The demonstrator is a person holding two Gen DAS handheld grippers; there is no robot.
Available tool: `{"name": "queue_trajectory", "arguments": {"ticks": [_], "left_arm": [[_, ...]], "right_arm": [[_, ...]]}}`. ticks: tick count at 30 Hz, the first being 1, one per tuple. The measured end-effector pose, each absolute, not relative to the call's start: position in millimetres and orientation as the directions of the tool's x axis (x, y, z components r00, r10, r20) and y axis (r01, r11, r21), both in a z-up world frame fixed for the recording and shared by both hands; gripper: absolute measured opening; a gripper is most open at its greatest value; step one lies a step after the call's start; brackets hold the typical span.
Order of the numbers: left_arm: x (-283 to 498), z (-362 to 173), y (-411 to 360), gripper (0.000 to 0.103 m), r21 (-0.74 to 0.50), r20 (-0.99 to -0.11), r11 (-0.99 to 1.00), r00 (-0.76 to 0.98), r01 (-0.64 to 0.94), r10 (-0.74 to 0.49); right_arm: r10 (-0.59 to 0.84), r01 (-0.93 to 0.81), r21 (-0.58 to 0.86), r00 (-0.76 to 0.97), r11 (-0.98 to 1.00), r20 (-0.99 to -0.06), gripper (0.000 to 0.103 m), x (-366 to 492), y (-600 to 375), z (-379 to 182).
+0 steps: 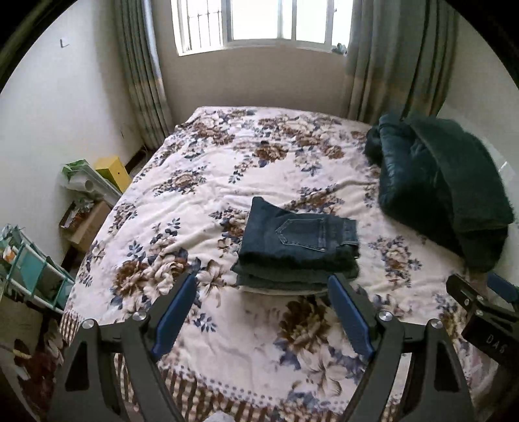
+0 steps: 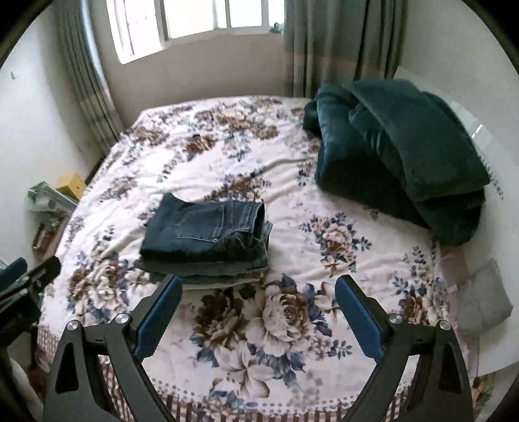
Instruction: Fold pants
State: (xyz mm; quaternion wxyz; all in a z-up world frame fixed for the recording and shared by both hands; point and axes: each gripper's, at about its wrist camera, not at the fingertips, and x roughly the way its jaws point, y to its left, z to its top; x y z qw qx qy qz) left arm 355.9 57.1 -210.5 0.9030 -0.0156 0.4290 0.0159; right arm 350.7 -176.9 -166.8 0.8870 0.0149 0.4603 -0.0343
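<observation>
Floral-printed bedspread (image 1: 201, 201) over a bed below a bright window (image 1: 264, 24), curtains (image 1: 395, 61) either side

Left gripper (image 1: 262, 311): jaws wide, nothing between the blue pads, raised clear above the near part of the bedspread. Right gripper (image 2: 259, 311): jaws just as wide, likewise empty, also over the near part of the bedspread and seen at the right edge of the left view

Folded jeans (image 1: 296, 248) just beyond both sets of fingertips, near the middle of the bedspread: compact stack of several layers, back pocket uppermost, waistband toward the right side of the bedspread. Task probably finished or nearly so

Handling, as a judgement: denim soft yet thick, fairly heavy for cloth, not slippery, not fragile; layers liable to slide apart if lifted by one edge. Best taken at the folded near edge, pinching all layers together, or from two opposite sides at once

Dark green blanket (image 1: 444, 185) bundled at the far right of the bedspread, well apart from the jeans

Left of the bedspread, on the floor: cardboard box (image 1: 89, 224) with papers or packets inside, contents too small to name; yellow box (image 1: 114, 172) beside it, contents hidden
</observation>
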Motion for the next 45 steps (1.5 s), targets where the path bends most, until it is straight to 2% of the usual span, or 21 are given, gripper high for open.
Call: {"name": "queue_trajectory", "arguments": {"ticks": [13,23,30,31,32,33,45], "left_arm": [[231,-95,55,0.083,-0.012,-0.661,1.0,0.751,-0.008,-0.002],[183,-58,64,0.083,-0.028,-0.627,1.0,0.779,0.007,-0.023],[175,-61,67,0.083,-0.045,-0.635,0.999,0.772,0.017,-0.041],[176,-62,68,0.086,-0.048,-0.635,0.999,0.771,0.018,-0.044],[177,-63,68,0.1,-0.044,-0.636,0.999,0.771,0.017,-0.041],[180,-65,68,0.103,-0.042,-0.638,0.999,0.769,0.02,-0.042],[232,-96,69,0.103,0.021,-0.666,1.0,0.746,-0.006,0.019]], "right_arm": [[0.006,-0.004,0.004,0.696,1.0,-0.718,0.097,203,-164,-21],[0.035,-0.036,0.012,0.772,0.999,-0.635,0.097,122,-149,61],[0.045,-0.047,0.014,0.763,0.999,-0.644,0.098,102,-140,71],[0.043,-0.045,0.013,0.76,0.999,-0.648,0.1,103,-139,70],[0.04,-0.042,0.013,0.756,0.999,-0.653,0.101,104,-138,68],[0.038,-0.036,0.016,0.754,0.999,-0.656,0.101,105,-138,67],[-0.033,0.056,0.014,0.747,0.998,-0.664,0.101,176,-145,22]]}}
